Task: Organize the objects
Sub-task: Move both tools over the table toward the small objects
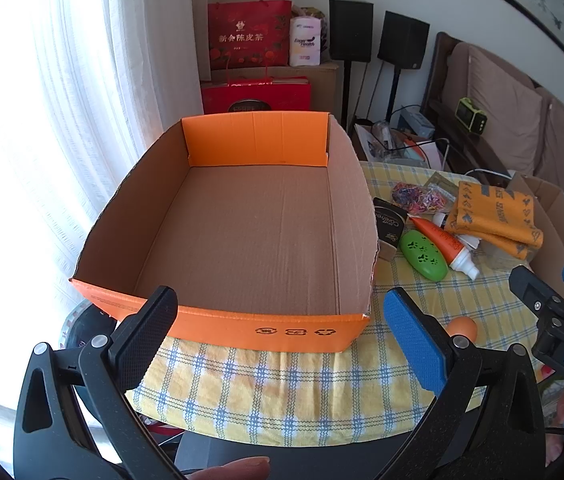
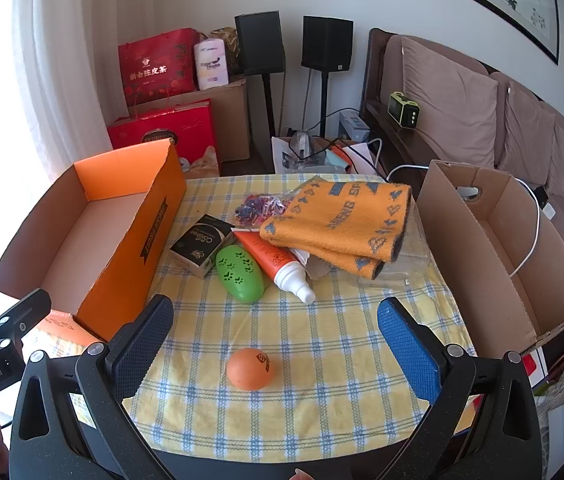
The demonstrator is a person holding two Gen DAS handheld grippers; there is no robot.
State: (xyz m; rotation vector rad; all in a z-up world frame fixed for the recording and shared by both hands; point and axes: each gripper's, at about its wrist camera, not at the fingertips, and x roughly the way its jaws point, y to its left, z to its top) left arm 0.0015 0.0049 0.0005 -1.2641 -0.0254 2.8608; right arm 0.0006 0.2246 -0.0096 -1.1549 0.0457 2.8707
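You've got both tongs spread wide with nothing in them, the right gripper [image 2: 274, 332] hanging over the table's [image 2: 321, 344] near edge with the ball [image 2: 250, 368] right between its fingers, and the left gripper [image 1: 282, 324] lined up on the near wall of the box [image 1: 242, 236] at the left edge. My guess is that's on purpose: one grabs, the other steadies the empty box. Mid-table the green case [image 2: 240, 267], tube [image 2: 278, 260], black carton [image 2: 202, 244] and orange towel [image 2: 341, 224] sit piled together, towel lying over the tube's far end, with the bag of bands [image 2: 260, 206] behind.
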